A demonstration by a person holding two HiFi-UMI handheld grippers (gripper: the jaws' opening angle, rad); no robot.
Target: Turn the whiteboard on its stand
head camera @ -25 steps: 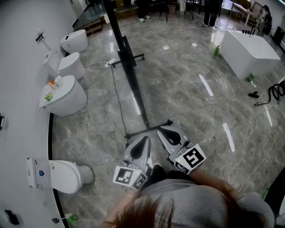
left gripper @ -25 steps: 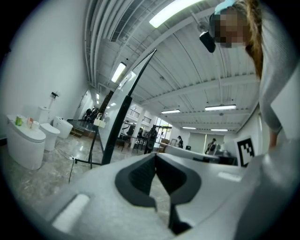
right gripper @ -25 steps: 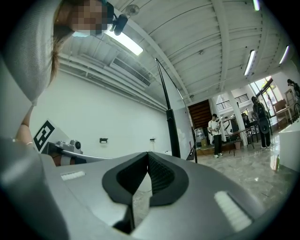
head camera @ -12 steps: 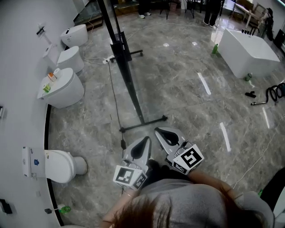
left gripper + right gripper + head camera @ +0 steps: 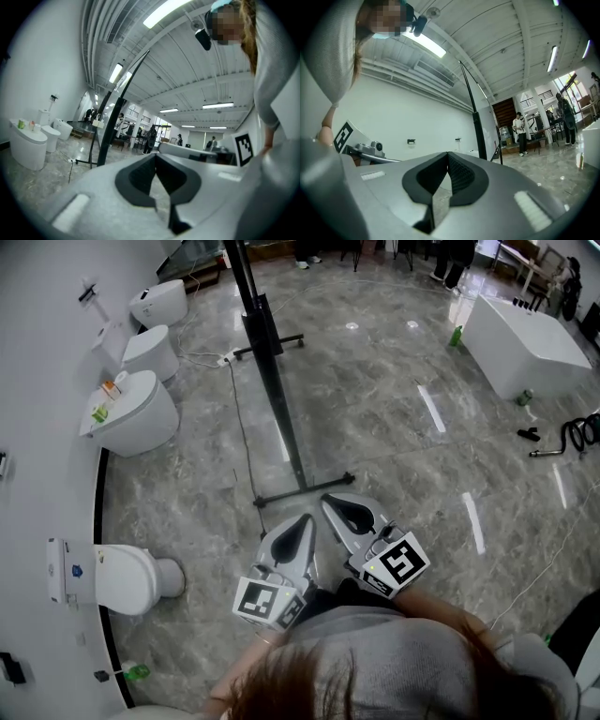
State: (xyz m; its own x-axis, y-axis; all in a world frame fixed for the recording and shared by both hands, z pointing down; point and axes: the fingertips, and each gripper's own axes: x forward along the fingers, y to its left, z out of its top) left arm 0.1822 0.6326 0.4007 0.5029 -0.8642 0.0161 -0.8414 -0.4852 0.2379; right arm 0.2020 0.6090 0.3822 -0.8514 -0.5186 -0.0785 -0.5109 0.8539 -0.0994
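The whiteboard shows edge-on in the head view as a thin black panel running from the top down the floor. Its near foot bar lies just ahead of my grippers and its far foot lies near the top. My left gripper and right gripper are side by side just short of the near foot, both shut and empty, touching nothing. The left gripper view has the dark stand post left of the shut gripper. In the right gripper view the post rises beyond the shut gripper.
Several white toilets line the curved wall on the left, one close by. A white bathtub stands at the upper right, with a black hose on the floor. A thin cable runs along the whiteboard's left side.
The head view has shifted a little. Both grippers stay shut and together, and the right one has come closer to the near foot bar than half a second ago.
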